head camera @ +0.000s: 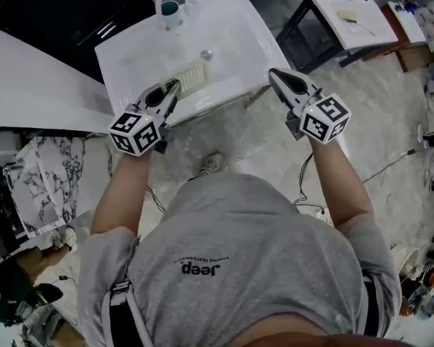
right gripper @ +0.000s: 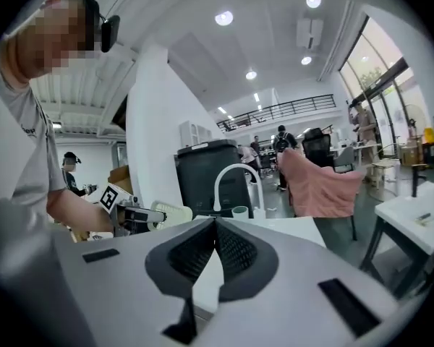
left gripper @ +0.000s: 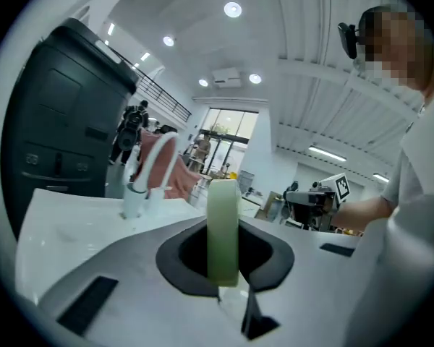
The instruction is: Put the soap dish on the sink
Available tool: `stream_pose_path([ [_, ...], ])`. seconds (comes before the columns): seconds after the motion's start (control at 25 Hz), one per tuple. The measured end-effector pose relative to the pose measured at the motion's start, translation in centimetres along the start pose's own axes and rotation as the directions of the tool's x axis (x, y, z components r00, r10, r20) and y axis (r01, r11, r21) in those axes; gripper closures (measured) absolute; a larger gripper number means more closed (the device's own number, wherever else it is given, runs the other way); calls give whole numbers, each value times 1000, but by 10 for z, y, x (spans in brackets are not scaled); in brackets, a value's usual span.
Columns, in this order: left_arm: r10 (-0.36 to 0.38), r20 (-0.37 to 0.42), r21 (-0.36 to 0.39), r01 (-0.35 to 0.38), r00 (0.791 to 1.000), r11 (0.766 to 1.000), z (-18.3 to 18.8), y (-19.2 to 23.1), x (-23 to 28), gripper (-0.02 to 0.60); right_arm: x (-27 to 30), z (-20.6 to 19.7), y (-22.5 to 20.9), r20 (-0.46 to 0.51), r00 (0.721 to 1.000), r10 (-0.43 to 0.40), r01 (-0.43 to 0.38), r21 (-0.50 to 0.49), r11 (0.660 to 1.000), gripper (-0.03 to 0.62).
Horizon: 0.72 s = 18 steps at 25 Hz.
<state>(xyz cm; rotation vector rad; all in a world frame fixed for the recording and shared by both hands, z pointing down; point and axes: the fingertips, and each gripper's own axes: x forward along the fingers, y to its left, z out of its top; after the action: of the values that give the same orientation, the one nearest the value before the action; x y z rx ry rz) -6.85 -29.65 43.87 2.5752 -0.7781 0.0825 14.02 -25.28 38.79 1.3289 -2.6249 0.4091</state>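
The soap dish (head camera: 190, 78) is a pale green slotted tray, held just above the front part of the white sink (head camera: 239, 35). My left gripper (head camera: 173, 89) is shut on its near edge. In the left gripper view the dish (left gripper: 223, 226) stands edge-on between the jaws. My right gripper (head camera: 275, 76) hovers at the sink's front right corner, shut with nothing in it; its jaws meet tip to tip (right gripper: 215, 224). The right gripper view also shows the dish (right gripper: 170, 212) off to the left.
On the sink's far edge stand a white tap (right gripper: 235, 179) and a teal cup (head camera: 171, 11); a drain (head camera: 206, 53) lies mid-basin. A black cabinet (head camera: 58, 13) stands behind, a white-topped table (head camera: 347, 13) at right, a marble slab (head camera: 36, 172) at left.
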Motion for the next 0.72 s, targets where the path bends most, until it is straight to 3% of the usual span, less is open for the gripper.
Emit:
stream_pose_path([
  [0.28, 199, -35, -39, -200, 979, 979, 9, 154, -42, 549, 148, 14, 21, -15, 993, 117, -117, -32, 993, 542],
  [0.72, 274, -90, -196, -287, 957, 938, 2, 308, -16, 549, 257, -8, 1, -51, 989, 140, -141, -25, 990, 542],
])
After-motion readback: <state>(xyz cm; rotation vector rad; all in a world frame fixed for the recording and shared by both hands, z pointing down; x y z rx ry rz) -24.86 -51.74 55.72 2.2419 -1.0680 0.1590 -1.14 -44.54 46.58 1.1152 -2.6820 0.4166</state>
